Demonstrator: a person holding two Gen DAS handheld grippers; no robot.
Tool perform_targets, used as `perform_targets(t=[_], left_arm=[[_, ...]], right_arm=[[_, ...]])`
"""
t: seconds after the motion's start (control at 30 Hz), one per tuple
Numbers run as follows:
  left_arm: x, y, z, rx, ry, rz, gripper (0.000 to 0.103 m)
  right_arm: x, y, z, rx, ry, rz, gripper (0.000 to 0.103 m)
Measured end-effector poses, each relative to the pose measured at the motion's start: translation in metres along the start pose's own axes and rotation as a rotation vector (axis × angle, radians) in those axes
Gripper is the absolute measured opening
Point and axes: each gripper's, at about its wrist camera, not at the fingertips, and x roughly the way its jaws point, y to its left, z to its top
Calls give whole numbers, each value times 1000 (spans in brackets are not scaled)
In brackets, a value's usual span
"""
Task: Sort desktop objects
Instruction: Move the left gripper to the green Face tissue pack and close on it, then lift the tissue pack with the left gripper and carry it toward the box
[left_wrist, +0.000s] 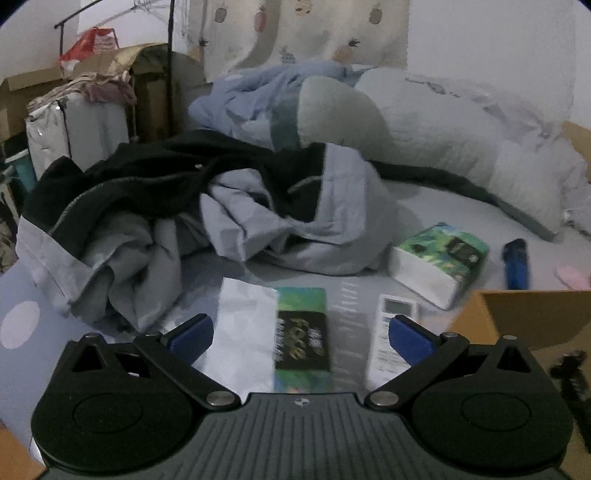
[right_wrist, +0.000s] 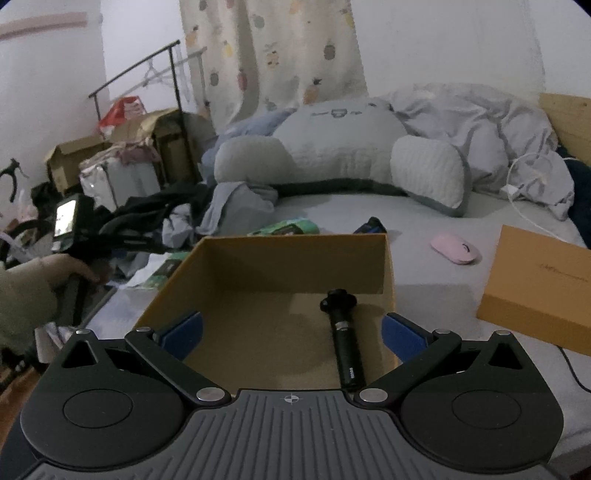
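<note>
- Here, the left gripper (left_wrist: 301, 334) is hovering with fingers spread wide and empty over a tissue pack (left_wrist: 302, 332), with a remote (left_wrist: 391, 339) just beside its right finger.
- The right gripper (right_wrist: 291, 334) is hanging over the cardboard box (right_wrist: 295, 258), fingers apart and holding nothing.
- Only a black stick (right_wrist: 343, 347) is lying inside; sorting looks barely begun.
- A second tissue pack (left_wrist: 439, 258), a blue lighter (left_wrist: 515, 264) and a pink mouse (right_wrist: 456, 251) are waiting on the bed (right_wrist: 351, 210).

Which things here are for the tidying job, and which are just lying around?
For the job: open cardboard box, black stick inside it, tissue packs, white remote, blue lighter, pink mouse.

Lying around: clothes pile, big pillow, curtain.
</note>
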Motion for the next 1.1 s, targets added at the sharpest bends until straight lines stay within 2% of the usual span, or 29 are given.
perform_targets(t=[0.23,0.47,0.8,1.1], left_arm=[[35,7,-1,20,108,-45,103],[57,11,-8,21,148,-4,103],[74,13,-14,57,155,38,103],[86,20,-13,20,154,51,103]], right_arm=[[8,4,-6,-9,35,3,103],[11,5,-10,-10,49,5,103],[19,3,-19,-8,80,-6,103],[22,5,-22,-13,94,1,103]])
